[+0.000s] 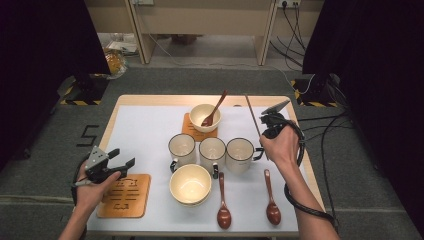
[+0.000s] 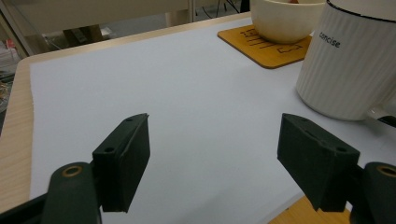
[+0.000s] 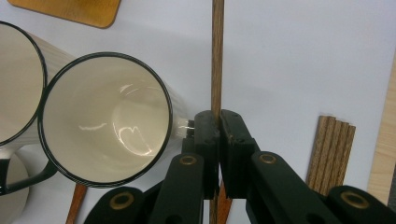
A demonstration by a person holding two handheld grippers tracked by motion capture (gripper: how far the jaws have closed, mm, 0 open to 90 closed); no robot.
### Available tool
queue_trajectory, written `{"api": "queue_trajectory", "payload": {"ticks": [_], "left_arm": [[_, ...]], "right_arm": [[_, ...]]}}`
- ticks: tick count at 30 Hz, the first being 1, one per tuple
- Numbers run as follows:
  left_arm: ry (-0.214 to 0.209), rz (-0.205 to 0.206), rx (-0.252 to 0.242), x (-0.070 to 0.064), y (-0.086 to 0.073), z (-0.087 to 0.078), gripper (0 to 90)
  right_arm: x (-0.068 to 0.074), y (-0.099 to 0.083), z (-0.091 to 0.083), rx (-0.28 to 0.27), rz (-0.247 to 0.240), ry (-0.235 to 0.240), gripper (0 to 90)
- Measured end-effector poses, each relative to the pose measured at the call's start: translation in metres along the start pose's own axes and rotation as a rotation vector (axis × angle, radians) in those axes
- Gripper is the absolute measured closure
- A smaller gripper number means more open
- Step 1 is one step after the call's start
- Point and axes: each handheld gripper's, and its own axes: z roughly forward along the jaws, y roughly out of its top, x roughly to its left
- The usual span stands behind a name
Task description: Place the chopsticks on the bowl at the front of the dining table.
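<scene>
A wooden chopstick (image 3: 217, 51) stands pinched in my right gripper (image 3: 218, 126), lifted just beside the rightmost mug (image 3: 105, 119); more chopsticks (image 3: 330, 151) lie by the table edge, while my left gripper (image 2: 212, 158) waits, jaws apart, over the white mat (image 2: 187, 102)

My right gripper (image 3: 218, 135) covers the middle of the chopstick (image 3: 217, 51), and that view's top edge cuts its far end. The bundle of sticks (image 3: 330, 154) at the right is hidden at its near end behind my jaw arm. In my left gripper view the mug (image 2: 348, 60) is cut by the right edge and the bowl (image 2: 285, 21) by the top.
</scene>
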Motion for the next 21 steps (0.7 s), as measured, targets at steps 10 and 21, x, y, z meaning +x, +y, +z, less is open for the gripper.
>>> {"api": "queue_trajectory", "payload": {"ticks": [10, 21], "left_arm": [[0.0, 0.001, 0.0, -0.0003, 0.0003, 0.0, 25.1], [-0.001, 0.005, 0.004, -0.0004, 0.0003, 0.0, 25.1]], "right_arm": [[0.003, 0.003, 0.0004, -0.001, -0.006, 0.002, 86.4], [0.0059, 0.007, 0.0011, 0.0, -0.012, 0.003, 86.4]]}}
